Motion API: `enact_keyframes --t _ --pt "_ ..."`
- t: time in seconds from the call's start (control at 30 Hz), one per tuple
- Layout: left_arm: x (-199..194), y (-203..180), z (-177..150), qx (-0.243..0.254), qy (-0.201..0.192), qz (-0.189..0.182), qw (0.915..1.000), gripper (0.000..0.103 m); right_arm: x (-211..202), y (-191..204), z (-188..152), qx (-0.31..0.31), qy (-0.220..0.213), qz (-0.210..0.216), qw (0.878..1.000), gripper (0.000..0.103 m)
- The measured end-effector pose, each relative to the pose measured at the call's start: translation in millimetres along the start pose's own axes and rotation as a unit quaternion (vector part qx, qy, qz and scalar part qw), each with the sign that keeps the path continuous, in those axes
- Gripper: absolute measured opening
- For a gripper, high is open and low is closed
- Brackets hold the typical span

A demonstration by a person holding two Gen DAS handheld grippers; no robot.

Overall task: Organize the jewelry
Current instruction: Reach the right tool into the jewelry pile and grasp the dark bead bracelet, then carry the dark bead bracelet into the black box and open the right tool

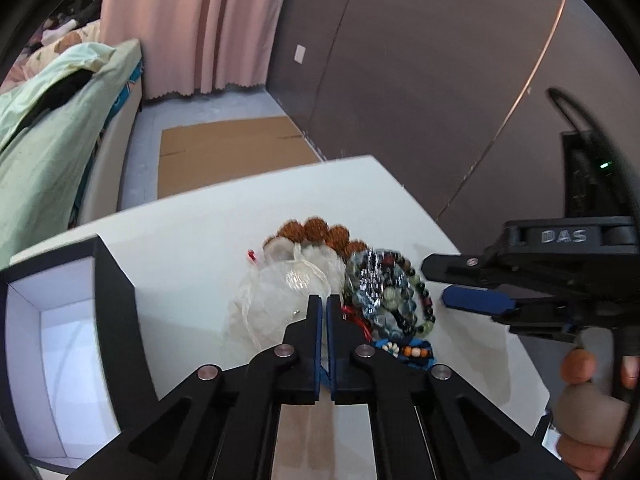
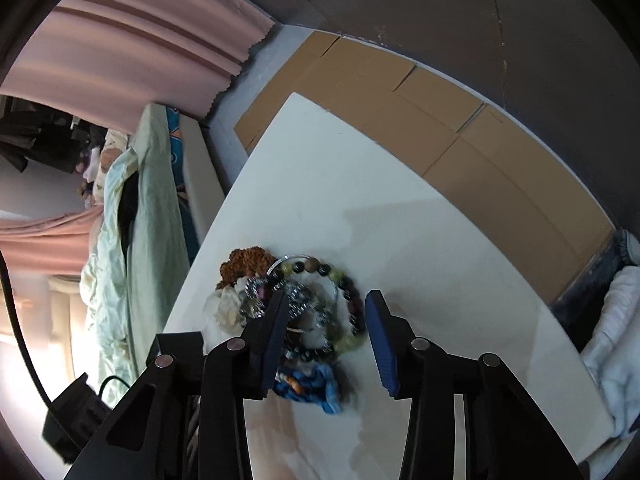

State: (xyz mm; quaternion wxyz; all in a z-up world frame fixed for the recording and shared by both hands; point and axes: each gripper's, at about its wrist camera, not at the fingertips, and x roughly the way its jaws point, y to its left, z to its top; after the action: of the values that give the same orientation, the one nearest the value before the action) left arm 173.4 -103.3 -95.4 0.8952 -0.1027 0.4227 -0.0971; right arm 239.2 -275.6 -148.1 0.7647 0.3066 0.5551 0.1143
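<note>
a: white table (image 1: 192,216), bedroom behind. left gripper (image 1: 324,300) fingers together, nothing visibly pinched. right gripper (image 2: 326,304) apart, straddling the bracelets (image 2: 320,304).

b: bracelets piled mid-table by the pouch (image 1: 280,292); box (image 1: 60,320) left. close on one strand only.

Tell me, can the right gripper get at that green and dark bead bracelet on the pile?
Probably yes. The right gripper stands open over the jewelry pile, the bead bracelet lies on top between its fingers, and nothing covers it, though tangled neighbours may lift along.
</note>
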Motion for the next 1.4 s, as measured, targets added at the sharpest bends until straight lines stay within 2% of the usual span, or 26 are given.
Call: enact_keyframes --t 0.13,0.2,0.37,0.43,0.6,0.77,0.97,1.23,1.4 --pt "-15 8 7 -0.015 -0.02 -0.007 0.9997 0.001 5 13 -2 -0.016 0.012 0.029 0.999 0.042" --pt "-24 13 11 -0.025 -0.03 -0.009 0.9992 0.001 8 20 -5 -0.028 0.016 0.03 0.999 0.042" --pt "-42 20 19 -0.035 -0.052 -0.016 0.9979 0.001 24 23 -7 -0.027 0.034 0.027 0.999 0.015" --pt "-48 21 21 -0.036 -0.058 -0.017 0.9975 0.001 23 21 -6 -0.024 0.028 0.024 0.999 0.01" --pt "-64 24 21 -0.041 -0.074 -0.024 0.9962 0.0 4 20 -8 -0.023 0.004 0.036 0.999 0.01" --pt "-86 27 21 -0.043 -0.093 -0.028 0.9943 0.0 -24 31 -18 -0.04 -0.025 0.082 0.995 0.01" --pt "-119 41 21 -0.053 -0.12 -0.022 0.9911 0.0 -51 56 -38 -0.082 -0.064 0.135 0.985 0.01" --pt "-138 75 16 -0.079 -0.132 0.009 0.9881 0.0 -52 95 -62 -0.128 -0.073 0.184 0.972 0.01" --pt "-137 102 13 -0.117 -0.112 0.028 0.9865 0.002 -44 120 -81 -0.161 -0.066 0.209 0.962 0.01"
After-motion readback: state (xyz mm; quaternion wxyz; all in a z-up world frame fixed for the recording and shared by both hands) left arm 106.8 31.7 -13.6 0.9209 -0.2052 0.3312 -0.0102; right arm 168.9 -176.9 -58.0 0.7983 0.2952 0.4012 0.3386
